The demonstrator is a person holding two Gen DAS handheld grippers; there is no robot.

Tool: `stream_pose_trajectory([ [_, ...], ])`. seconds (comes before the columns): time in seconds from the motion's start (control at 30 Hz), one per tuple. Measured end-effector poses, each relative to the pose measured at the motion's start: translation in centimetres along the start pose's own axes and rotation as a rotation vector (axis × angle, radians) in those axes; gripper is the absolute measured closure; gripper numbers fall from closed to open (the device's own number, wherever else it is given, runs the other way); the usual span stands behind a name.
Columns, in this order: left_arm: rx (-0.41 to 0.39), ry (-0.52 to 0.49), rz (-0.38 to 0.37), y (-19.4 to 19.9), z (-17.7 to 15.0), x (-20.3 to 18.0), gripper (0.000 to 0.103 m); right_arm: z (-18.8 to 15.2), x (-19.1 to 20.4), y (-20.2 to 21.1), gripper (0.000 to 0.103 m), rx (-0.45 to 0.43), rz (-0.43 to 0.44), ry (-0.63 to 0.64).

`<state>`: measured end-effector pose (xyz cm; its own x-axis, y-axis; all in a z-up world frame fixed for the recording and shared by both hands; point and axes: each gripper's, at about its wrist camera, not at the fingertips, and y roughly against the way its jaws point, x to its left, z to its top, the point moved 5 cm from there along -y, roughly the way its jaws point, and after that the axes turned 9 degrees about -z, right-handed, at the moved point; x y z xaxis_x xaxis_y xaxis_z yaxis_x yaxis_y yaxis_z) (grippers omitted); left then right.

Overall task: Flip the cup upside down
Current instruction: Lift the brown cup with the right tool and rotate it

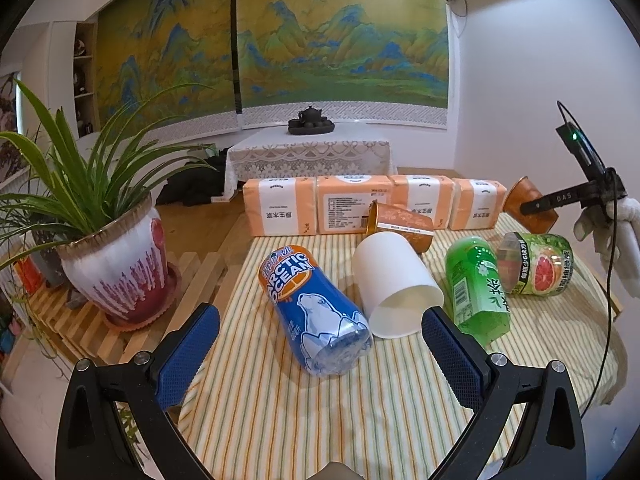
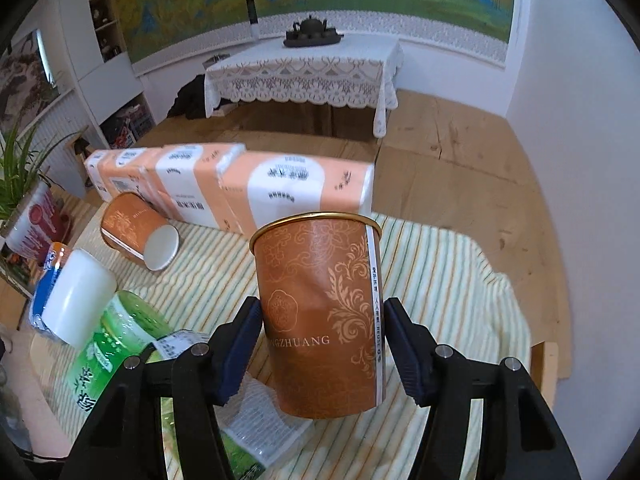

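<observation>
brown paper cup [image 2: 324,312] sits clamped between the blue pads of the right hand-held gripper [image 2: 322,344], lifted off the striped desk [image 2: 448,280], gold rim pointing away and up. second brown cup [image 2: 138,229] lies on its side off to that gripper's left, against the tissue packs [image 2: 240,184]. left hand-held gripper [image 1: 320,340] hangs wide open, holding nothing, with a white cup [image 1: 396,288] and blue bottle [image 1: 316,312] lying just ahead of it.

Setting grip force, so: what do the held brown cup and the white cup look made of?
Brown cup: apparently paper, matte printed wall with a vertical overlap seam and a rolled, gold-looking rim. The right gripper jaws press its sides. White cup: probably plain paper, thin wall, matte, lying on its side; thin plastic cannot be ruled out.
</observation>
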<state>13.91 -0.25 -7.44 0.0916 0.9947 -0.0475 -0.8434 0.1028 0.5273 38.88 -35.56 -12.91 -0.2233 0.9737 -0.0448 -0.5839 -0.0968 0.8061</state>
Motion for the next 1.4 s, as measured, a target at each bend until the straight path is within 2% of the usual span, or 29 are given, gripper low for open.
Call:
stream_pose_trajectory([
  [0.3, -0.011, 0.004, 0.000, 1.8, -0.4, 0.3, 0.001, 0.2, 0.6, 4.0, 0.045, -0.055, -0.016, 0.019],
  [0.43, -0.019, -0.001, -0.006, 2.7, -0.5, 0.3, 0.001, -0.3, 1.7, 6.8, 0.045, -0.093, 0.004, 0.035],
  [0.6, -0.019, -0.025, -0.020, 3.8, -0.9, 0.2, 0.001, -2.7, 4.8, 10.6, 0.045, -0.129, 0.055, 0.107],
  [0.73, -0.012, -0.053, -0.028, 4.5, -1.4, 0.1, 0.001, -6.0, 8.4, 12.1, 0.045, -0.128, 0.098, 0.188],
  [1.0, 0.018, -0.041, -0.034, 4.9, -3.0, 0.2, 0.001, -11.7, 17.0, 12.3, 0.045, -0.110, 0.185, 0.386],
  [1.17, 0.020, -0.015, -0.032, 5.4, -3.8, 1.0, 0.001, -13.4, 21.5, 10.5, 0.045, -0.096, 0.209, 0.473],
  [1.4, 0.020, -0.010, -0.014, 5.9, -4.3, 2.0, 0.001, -14.3, 24.5, 7.7, 0.044, -0.073, 0.182, 0.536],
])
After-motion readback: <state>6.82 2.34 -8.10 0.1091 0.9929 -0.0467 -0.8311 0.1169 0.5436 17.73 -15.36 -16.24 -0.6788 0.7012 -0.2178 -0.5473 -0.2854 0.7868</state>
